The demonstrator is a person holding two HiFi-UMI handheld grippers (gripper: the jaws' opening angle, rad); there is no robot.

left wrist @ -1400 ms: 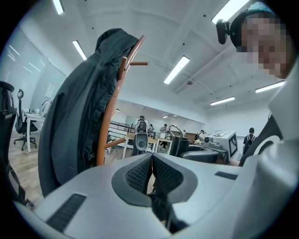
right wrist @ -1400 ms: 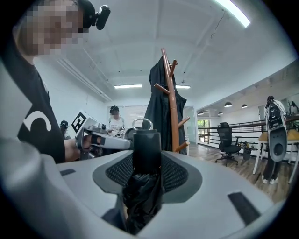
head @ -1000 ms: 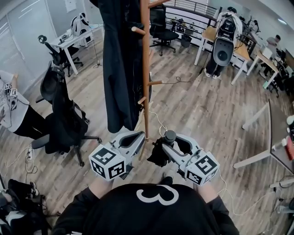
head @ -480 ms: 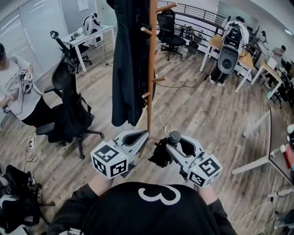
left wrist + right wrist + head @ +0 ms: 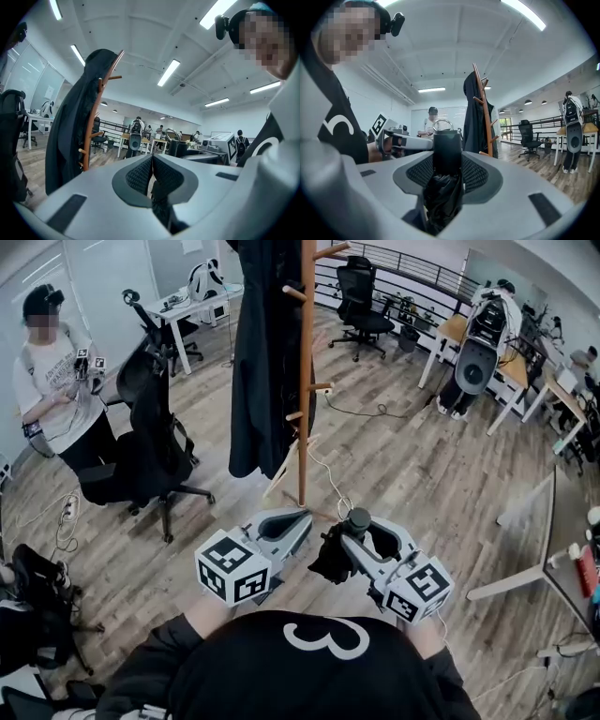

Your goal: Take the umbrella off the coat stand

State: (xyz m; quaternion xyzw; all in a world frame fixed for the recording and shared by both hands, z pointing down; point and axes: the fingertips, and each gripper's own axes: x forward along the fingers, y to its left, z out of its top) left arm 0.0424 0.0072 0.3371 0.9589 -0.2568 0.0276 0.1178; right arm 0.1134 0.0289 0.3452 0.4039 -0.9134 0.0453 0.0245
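Progress: the umbrella (image 5: 337, 545) is judged to be already off the coat stand (image 5: 306, 381); it is held in the lower middle of the head view, apart from the pole and its pegs
Right tongs (image 5: 359, 532): closed on the folded umbrella; in the right gripper view the black handle with its metal ring is seen standing up between the pads, and the bunched black fabric is seen below them
Left tongs (image 5: 298, 518): brought together at the tips, with nothing seen held between them; they are carried just beside the right tongs
Left to do: little, by judgement; the lift-off appears done, and only carrying the umbrella clear or setting it down could remain; no place for that is named
Coat stand: a wooden pole in the upper middle of the head view; a black coat (image 5: 262, 352) is hung on its left side; the pegs on its right are seen bare
Floor (image 5: 422, 465): wood planks; a pale cable (image 5: 328, 482) is laid near the foot of the stand
Room: an open office; a black office chair (image 5: 155, 442) is placed at the left, and a person (image 5: 56, 381) is seen standing at the upper left; a white bench (image 5: 192, 304) is set behind them, and more benches are ranged along the upper right
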